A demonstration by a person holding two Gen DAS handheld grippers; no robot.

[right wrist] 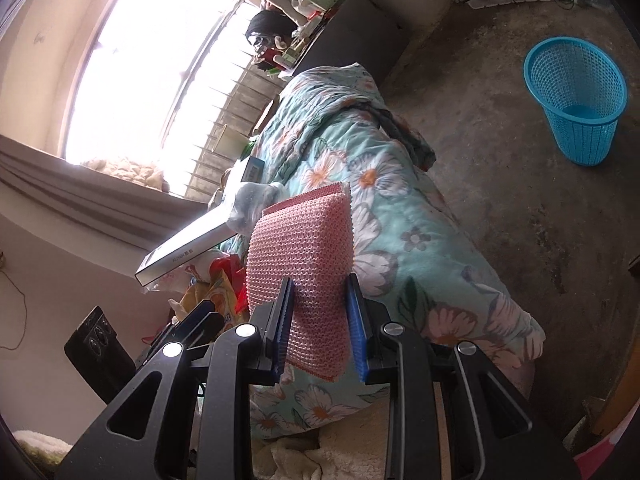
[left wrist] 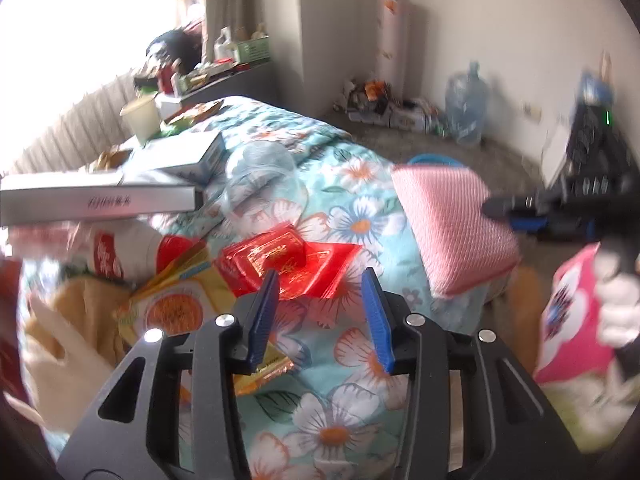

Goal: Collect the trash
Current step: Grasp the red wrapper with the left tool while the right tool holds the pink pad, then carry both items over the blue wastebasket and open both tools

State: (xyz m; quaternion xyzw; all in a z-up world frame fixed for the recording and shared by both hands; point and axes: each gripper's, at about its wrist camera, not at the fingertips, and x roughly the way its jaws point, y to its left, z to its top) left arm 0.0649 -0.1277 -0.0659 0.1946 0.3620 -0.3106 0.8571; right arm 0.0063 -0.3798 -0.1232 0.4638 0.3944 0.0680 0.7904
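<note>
Pink textured sponge pad [right wrist: 304, 280] sits clamped in our right tongs [right wrist: 320, 320] above the floral quilted bed [right wrist: 400, 216]. Our left tongs [left wrist: 320, 312] stand apart, empty, over red foil wrappers [left wrist: 288, 268]. Farther off, a blue mesh plastic bin [right wrist: 576, 100] stands on the floor.

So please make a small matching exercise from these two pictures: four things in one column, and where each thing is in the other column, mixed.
Things:
1. pink textured pack
2. blue basket
3. red packets
4. left gripper

Places or states:
A. standing on the bare floor
B. lying on the flowered quilt
C. clamped in the right gripper
D. open, nothing between its fingers

Pairs: 1-C, 2-A, 3-B, 4-D
</note>
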